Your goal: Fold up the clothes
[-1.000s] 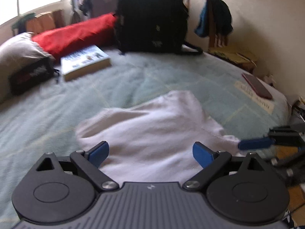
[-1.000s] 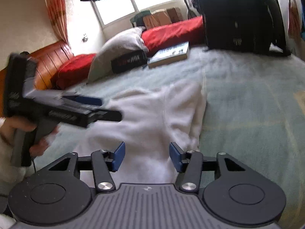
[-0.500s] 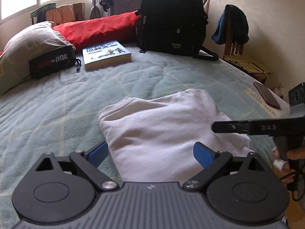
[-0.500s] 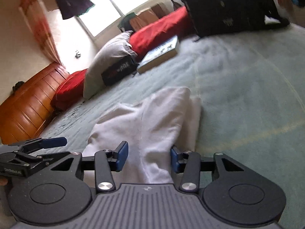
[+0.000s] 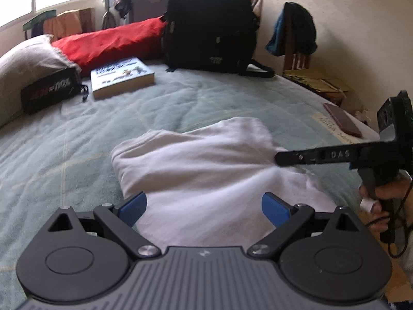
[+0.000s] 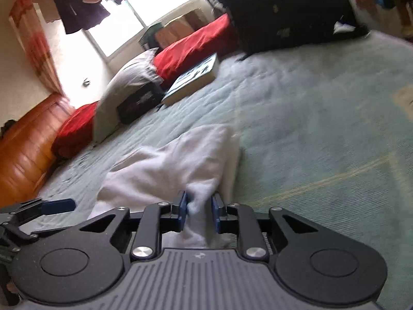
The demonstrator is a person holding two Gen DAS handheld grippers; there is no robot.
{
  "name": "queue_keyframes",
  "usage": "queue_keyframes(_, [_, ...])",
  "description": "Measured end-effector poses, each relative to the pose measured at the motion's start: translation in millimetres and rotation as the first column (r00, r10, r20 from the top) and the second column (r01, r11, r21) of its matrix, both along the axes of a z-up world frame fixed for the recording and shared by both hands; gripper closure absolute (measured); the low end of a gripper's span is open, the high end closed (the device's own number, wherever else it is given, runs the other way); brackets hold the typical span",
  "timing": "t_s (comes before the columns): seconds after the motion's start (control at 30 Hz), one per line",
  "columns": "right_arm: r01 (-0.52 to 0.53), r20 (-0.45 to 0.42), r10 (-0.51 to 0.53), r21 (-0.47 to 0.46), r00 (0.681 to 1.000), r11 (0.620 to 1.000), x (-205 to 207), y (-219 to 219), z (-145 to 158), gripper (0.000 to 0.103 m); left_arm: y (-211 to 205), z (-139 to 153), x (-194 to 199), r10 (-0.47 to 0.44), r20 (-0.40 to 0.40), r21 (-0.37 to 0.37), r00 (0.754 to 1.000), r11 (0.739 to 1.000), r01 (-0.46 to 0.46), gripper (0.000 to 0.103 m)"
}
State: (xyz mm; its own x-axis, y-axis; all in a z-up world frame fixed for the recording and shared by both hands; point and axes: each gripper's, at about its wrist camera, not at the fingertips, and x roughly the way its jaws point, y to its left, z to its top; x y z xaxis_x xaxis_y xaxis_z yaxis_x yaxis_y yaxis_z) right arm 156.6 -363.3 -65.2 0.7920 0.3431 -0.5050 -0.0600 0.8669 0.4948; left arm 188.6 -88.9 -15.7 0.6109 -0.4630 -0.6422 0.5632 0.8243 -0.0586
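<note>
On the green bedspread [image 5: 77,149], near its front edge, lies the white garment [image 5: 201,170] I'm folding, already doubled into a soft, lumpy heap. I judge this to be the start of another fold: my right claw [image 6: 198,210] is closing on the near edge of the cloth, a pinch of white fabric bunched between its blue pads, though I can't say the pads are biting firmly yet. My left claw [image 5: 204,206] hovers over the near side of the garment with its jaws wide apart and nothing gripped, the cloth merely showing between them. From the left view the right claw reaches in low from the side, its tip at the garment's right edge, with a hand [image 5: 382,201] wrapped round the grip. Both tools tilt downward toward the bed, and the right view is canted. Next I'd want the right grip secure, then the left claw down on the opposite edge, so both lift evenly and the layers don't slide apart.
</note>
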Motion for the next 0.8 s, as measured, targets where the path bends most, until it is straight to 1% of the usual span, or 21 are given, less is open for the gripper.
queue_keyframes(0.07, [0.006, 0.037, -0.005, -0.032, 0.999, 0.999, -9, -1, 13, 0.079, 0, 3, 3, -0.010, 0.010, -0.014, 1.000, 1.000, 0.010, 0.007])
queue_keyframes(0.2, [-0.093, 0.101, 0.102, -0.097, 0.990, 0.991, -17, 22, 30, 0.079, -3, 6, 12, 0.011, 0.015, -0.021, 1.000, 1.000, -0.011, 0.007])
queue_keyframes(0.27, [-0.152, 0.089, 0.165, -0.137, 0.982, 0.979, -12, 38, 28, 0.079, -4, 5, 15, 0.016, -0.001, -0.032, 1.000, 0.999, -0.016, 0.007])
queue_keyframes(0.3, [-0.162, 0.067, 0.174, -0.158, 0.982, 0.974, -8, 44, 23, 0.079, -3, 3, 17, 0.015, -0.011, -0.039, 1.000, 0.999, -0.015, 0.007])
queue_keyframes(0.37, [-0.145, 0.008, 0.150, -0.217, 0.989, 0.965, -4, 48, 9, 0.079, -5, 2, 19, 0.005, -0.020, -0.035, 1.000, 0.999, -0.006, 0.007])
queue_keyframes(0.4, [-0.138, 0.003, 0.142, -0.223, 0.990, 0.965, -6, 47, 4, 0.079, -7, 1, 20, -0.003, -0.021, -0.030, 1.000, 1.000, 0.003, 0.007])
queue_keyframes(0.47, [-0.131, 0.014, 0.136, -0.199, 0.991, 0.971, -12, 42, 1, 0.079, -12, 0, 26, -0.027, -0.020, -0.022, 0.999, 0.999, 0.027, 0.007])
queue_keyframes(0.53, [-0.120, 0.015, 0.126, -0.208, 0.992, 0.971, -16, 41, 4, 0.078, -18, -4, 35, -0.055, -0.032, -0.038, 0.998, 0.998, 0.053, 0.007])
queue_keyframes(0.6, [-0.115, 0.013, 0.121, -0.221, 0.993, 0.968, -17, 41, 5, 0.077, -23, -14, 50, -0.064, -0.074, -0.066, 0.995, 0.996, 0.059, 0.007])
queue_keyframes(0.67, [-0.112, 0.016, 0.118, -0.216, 0.993, 0.970, -19, 41, 5, 0.075, -30, -30, 68, -0.038, -0.133, -0.051, 0.990, 0.998, 0.031, 0.008])
queue_keyframes(0.7, [-0.111, 0.018, 0.117, -0.210, 0.993, 0.971, -21, 41, 5, 0.074, -33, -33, 71, -0.030, -0.143, -0.038, 0.989, 0.999, 0.025, 0.009])
queue_keyframes(0.77, [-0.111, 0.023, 0.119, -0.211, 0.993, 0.971, -26, 41, 5, 0.069, -41, -27, 67, -0.043, -0.122, -0.013, 0.992, 0.999, 0.042, 0.009])
queue_keyframes(0.8, [-0.115, 0.028, 0.124, -0.217, 0.992, 0.969, -29, 41, 6, 0.067, -45, -22, 63, -0.065, -0.108, -0.011, 0.992, 0.998, 0.064, 0.008])
